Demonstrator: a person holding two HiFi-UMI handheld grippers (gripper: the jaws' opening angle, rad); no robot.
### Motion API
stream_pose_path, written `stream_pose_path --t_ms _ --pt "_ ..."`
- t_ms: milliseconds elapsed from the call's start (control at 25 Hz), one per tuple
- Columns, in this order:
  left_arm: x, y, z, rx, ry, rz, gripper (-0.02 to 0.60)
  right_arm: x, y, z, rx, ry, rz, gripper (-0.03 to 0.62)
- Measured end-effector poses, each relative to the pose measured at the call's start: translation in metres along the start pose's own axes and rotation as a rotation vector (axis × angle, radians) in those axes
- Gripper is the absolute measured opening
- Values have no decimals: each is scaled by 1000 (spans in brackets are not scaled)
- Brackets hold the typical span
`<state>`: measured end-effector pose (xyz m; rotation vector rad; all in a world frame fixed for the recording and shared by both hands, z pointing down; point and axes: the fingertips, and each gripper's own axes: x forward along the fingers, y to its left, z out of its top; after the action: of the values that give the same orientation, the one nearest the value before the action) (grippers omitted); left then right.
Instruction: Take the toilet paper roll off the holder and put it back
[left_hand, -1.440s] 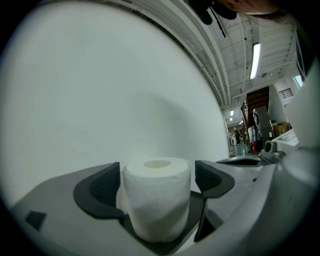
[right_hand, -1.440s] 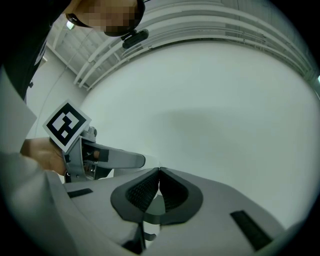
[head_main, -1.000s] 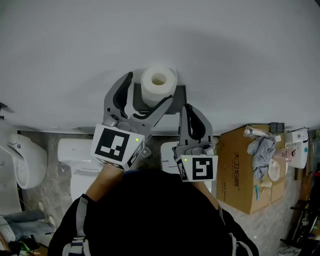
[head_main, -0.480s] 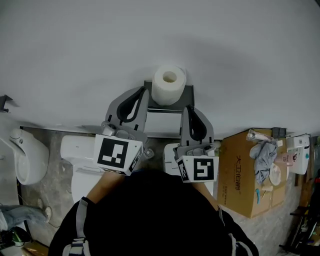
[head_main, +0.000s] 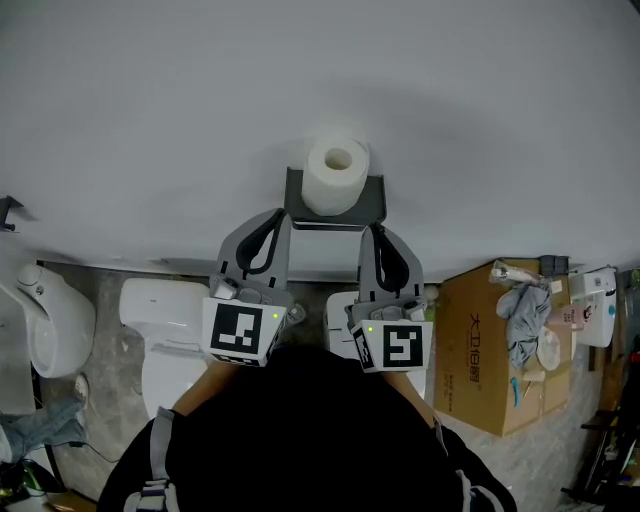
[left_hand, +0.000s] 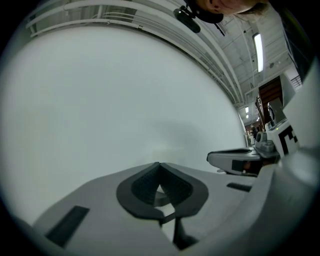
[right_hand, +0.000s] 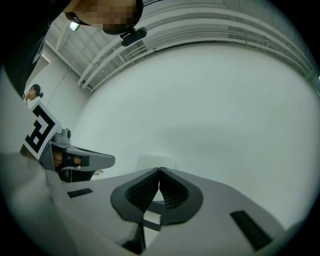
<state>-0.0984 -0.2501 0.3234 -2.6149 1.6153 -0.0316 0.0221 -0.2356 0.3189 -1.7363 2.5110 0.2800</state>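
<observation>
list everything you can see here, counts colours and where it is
white toilet paper roll: 1, white, on the holder, against the wall
dark grey wall holder: 1, dark grey, fixed to the wall behind and under the roll
plain white wall: 1, white, upper part of the head view
white ceramic toilet fixtures: 3 as far as I can tell, white, on the floor at left and centre
brown cardboard box: 1, brown, on the floor at right
crumpled grey cloth: 1, grey, on top of the box
left gripper: 1, grey, shut and empty, below left of the roll
right gripper: 1, grey, shut and empty, below right of the roll
person's black top: 1, black, bottom centre
</observation>
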Motion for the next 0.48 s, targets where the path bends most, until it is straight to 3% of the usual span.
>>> stream_pose_path --t_ms 200,480 --pt "-6 -4 -23 -26 35 -1 6 -4 4 -12 5 34 3 23" --pt "-7 -6 -24 -38 34 -20 6 -8 7 -21 15 53 -4 23"
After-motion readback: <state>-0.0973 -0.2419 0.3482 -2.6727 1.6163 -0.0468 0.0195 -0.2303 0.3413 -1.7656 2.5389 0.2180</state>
